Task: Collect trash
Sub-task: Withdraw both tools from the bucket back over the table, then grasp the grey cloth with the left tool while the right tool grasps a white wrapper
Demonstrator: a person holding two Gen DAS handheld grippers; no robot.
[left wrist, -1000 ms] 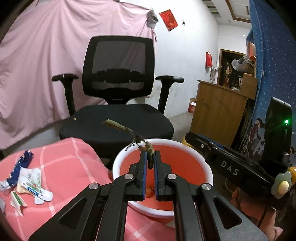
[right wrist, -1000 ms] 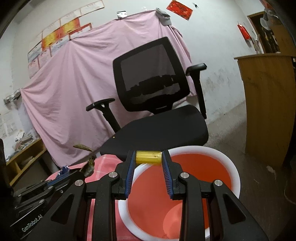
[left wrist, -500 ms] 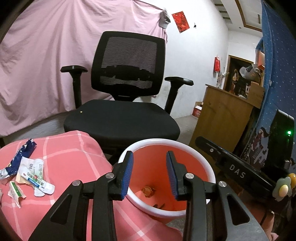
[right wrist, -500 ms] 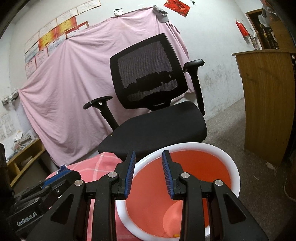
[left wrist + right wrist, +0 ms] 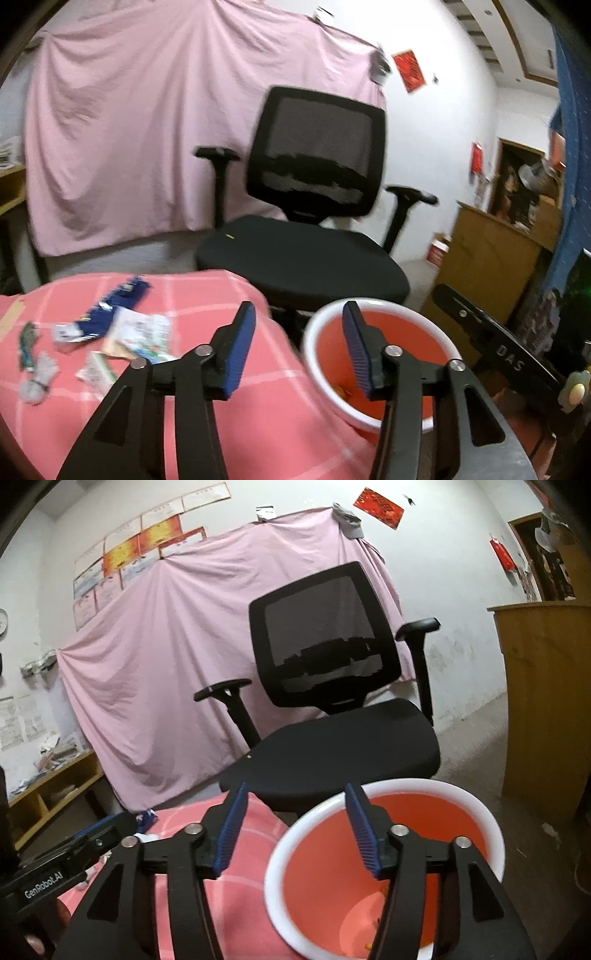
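An orange bin with a white rim (image 5: 388, 310) (image 5: 436, 788) stands beside a pink checked cloth (image 5: 184, 417) (image 5: 243, 897). Small bits lie at its bottom (image 5: 343, 391). My left gripper (image 5: 299, 314) hangs over the cloth's edge and the bin's left rim, its jaws opening with nothing between them. My right gripper (image 5: 295, 794) sits at the bin's left rim, its jaws opening and empty too. Several wrappers (image 5: 136, 332), one blue (image 5: 110, 310), lie on the cloth to the left. The left gripper's body shows at the lower left of the right wrist view.
A black mesh office chair (image 5: 314, 206) (image 5: 332, 701) stands right behind the bin and cloth. A pink sheet (image 5: 147, 129) covers the wall. A wooden counter (image 5: 491, 266) (image 5: 546, 701) is at the right, a low wooden shelf (image 5: 48, 794) at the left.
The left gripper let go of a brownish leafy scrap, opened, and swung left toward the wrappers. The right gripper dropped a yellow piece over the bin and opened wider.
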